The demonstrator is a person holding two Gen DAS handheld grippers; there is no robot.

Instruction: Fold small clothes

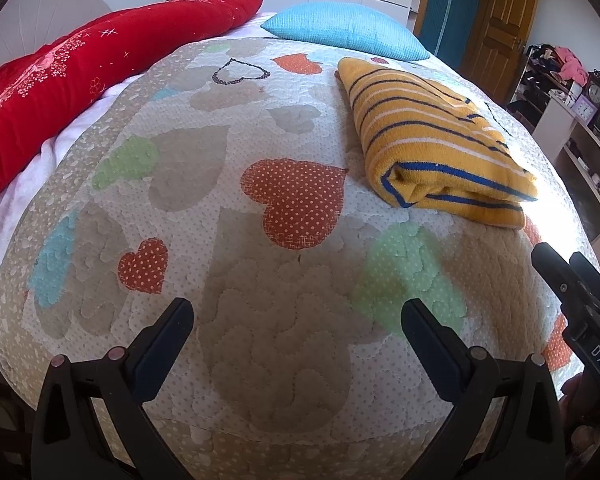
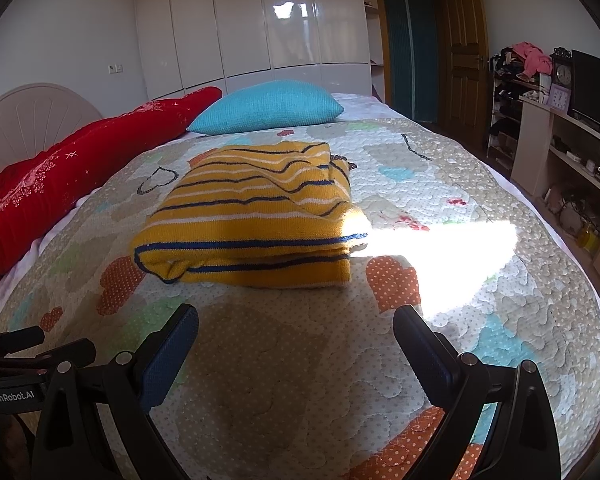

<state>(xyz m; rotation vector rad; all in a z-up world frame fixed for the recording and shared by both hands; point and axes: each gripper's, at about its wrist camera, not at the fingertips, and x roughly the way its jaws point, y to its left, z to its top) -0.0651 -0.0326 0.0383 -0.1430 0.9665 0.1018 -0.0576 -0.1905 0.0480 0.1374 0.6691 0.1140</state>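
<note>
Sweater (image 2: 252, 216) lies folded on the bed (image 2: 480, 320), a compact yellow striped bundle, partly in a sun patch on its right side. From the right gripper (image 2: 296, 344) it sits dead ahead, near but apart from the jaws, folded edge facing them. Long axis runs across that view, left to right. From the left gripper (image 1: 298, 334) the same sweater (image 1: 440, 148) is ahead and off to the right, further away, with its long axis running away from the camera on a diagonal.

Right gripper is the nearer one, I judge. Any next touch on the bundle is a straight push forward for it; the left would have to swing right first.

Both sets of jaws stand wide apart, gripping nothing, hovering low over bare quilt. Both grippers point along the bed toward the pillow (image 2: 272, 106) and red blanket (image 2: 60, 176). They sit side by side: the right gripper (image 1: 580, 300) shows at the right edge of the left view.

Fold looks done or nearly so; layers are stacked, lower left corner a bit loose.
</note>
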